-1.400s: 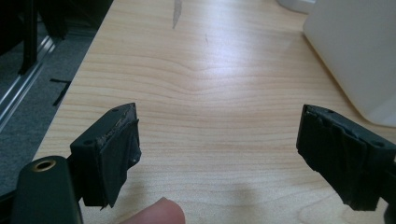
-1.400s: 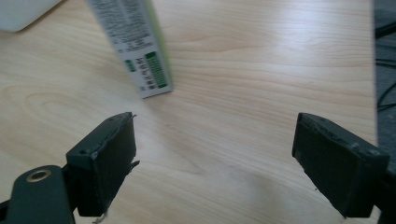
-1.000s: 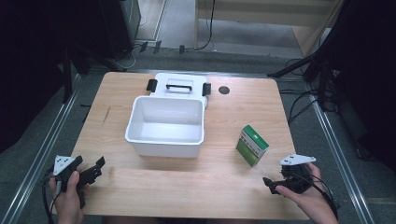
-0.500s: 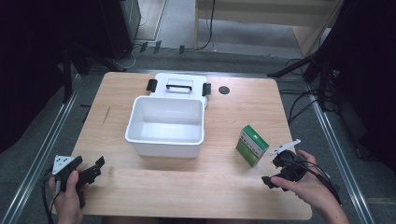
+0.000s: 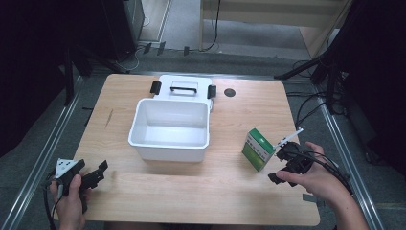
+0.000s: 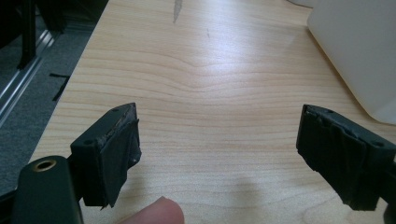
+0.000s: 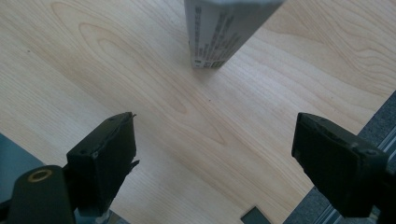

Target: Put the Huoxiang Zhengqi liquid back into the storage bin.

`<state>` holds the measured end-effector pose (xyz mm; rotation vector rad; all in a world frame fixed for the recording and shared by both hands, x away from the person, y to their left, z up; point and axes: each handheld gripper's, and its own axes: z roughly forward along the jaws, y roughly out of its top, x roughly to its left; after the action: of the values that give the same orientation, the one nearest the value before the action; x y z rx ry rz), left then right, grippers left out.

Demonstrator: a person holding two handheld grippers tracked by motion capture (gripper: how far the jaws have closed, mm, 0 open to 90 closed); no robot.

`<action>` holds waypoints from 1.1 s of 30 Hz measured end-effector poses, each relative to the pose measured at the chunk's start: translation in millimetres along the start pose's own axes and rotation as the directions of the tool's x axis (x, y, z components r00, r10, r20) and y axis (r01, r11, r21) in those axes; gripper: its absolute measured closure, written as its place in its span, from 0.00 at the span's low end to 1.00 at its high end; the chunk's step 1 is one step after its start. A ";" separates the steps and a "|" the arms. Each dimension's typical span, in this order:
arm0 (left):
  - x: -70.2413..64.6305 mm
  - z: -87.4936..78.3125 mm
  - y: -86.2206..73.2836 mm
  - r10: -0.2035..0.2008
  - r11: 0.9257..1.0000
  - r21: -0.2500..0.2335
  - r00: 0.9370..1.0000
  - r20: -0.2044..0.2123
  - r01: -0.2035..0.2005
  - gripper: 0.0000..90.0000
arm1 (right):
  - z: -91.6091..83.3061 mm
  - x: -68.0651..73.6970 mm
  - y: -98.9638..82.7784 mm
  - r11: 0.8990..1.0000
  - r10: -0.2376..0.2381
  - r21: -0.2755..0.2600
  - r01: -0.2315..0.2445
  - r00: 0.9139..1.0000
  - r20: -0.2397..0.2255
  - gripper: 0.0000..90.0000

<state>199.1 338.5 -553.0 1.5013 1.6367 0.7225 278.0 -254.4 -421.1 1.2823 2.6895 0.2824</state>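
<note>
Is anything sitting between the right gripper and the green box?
Nothing visible. The right gripper is beside the green box, its jaws open, with bare wood between them in the right gripper view. The white bin stands off to the box's other side.

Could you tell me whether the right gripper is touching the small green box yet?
Apart: in the right gripper view, bare tabletop separates the open right gripper from the small green cardboard box.

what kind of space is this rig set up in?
Probably a lab or data-collection workspace, not a home. A bare wooden table sits framed by metal rails, cables trail across the grey floor, and dark stands surround it. On the table are just a white bin and a green box.
</note>
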 end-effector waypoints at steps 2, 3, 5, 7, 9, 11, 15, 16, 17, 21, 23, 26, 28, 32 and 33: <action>-0.3 0.3 0.0 0.005 1.000 0.002 1.000 0.002 -0.005 0.16 | -0.9 -0.3 1.9 1.000 -0.010 0.002 0.010 1.000 -0.001 0.16; -0.4 0.6 0.2 0.012 1.000 0.005 1.000 0.002 -0.013 0.16 | -1.8 0.2 3.9 1.000 -0.013 0.008 0.013 1.000 -0.003 0.16; -1.1 1.0 0.5 0.020 1.000 0.006 1.000 0.004 -0.020 0.16 | -5.0 0.7 9.9 1.000 -0.022 0.018 0.022 1.000 -0.003 0.16; -1.8 1.5 0.6 0.018 1.000 0.009 1.000 0.007 -0.018 0.16 | -6.2 0.9 12.1 0.999 -0.027 0.021 0.027 1.000 0.002 0.17; -1.2 1.9 0.8 0.022 1.000 0.015 1.000 0.018 -0.022 0.16 | -8.8 1.4 16.5 0.999 -0.030 0.025 0.030 1.000 0.008 0.17; -1.2 2.1 0.9 0.023 1.000 0.016 1.000 0.022 -0.023 0.16 | -11.6 2.5 23.6 0.999 -0.027 0.039 0.027 1.000 -0.003 0.21; -1.9 2.5 1.1 0.028 0.999 0.023 0.999 0.022 -0.028 0.16 | -12.5 4.3 32.7 0.998 -0.028 0.051 0.027 1.000 0.005 0.23; -2.1 2.7 1.0 0.025 0.999 0.027 0.999 0.027 -0.026 0.16 | -12.4 4.1 34.1 0.998 -0.030 0.050 0.029 1.000 0.007 0.23; -2.0 2.9 0.9 0.025 0.999 0.028 0.999 0.030 -0.026 0.16 | -12.4 4.5 36.3 0.998 -0.021 0.052 0.021 1.000 0.008 0.24; -1.9 3.1 1.0 0.021 0.999 0.030 0.999 0.028 -0.022 0.16 | -12.3 4.8 45.1 0.998 -0.022 0.058 0.021 1.000 0.020 0.26; -1.6 3.0 1.2 0.020 0.999 0.032 0.999 0.025 -0.021 0.16 | -12.2 4.8 46.7 0.998 -0.028 0.058 0.026 0.999 0.021 0.27; -1.4 3.1 1.2 0.019 0.999 0.032 1.000 0.023 -0.020 0.16 | -13.2 6.1 53.2 0.998 -0.027 0.057 0.026 0.999 0.022 0.29; -1.4 3.1 1.2 0.019 0.999 0.033 1.000 0.021 -0.019 0.16 | -13.4 6.0 58.0 0.998 -0.031 0.064 0.029 0.999 0.020 0.33; -1.3 3.2 1.2 0.017 0.999 0.034 1.000 0.021 -0.018 0.16 | -11.4 4.5 61.9 0.997 -0.030 0.072 0.029 0.999 0.010 0.38; -1.2 3.2 1.2 0.017 0.999 0.034 1.000 0.022 -0.018 0.16 | -10.5 3.7 63.2 0.997 -0.026 0.074 0.025 1.000 0.007 0.38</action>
<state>202.4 337.2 -553.4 1.5442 1.6292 0.6879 321.0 -213.6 -396.4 1.2644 2.7317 0.1766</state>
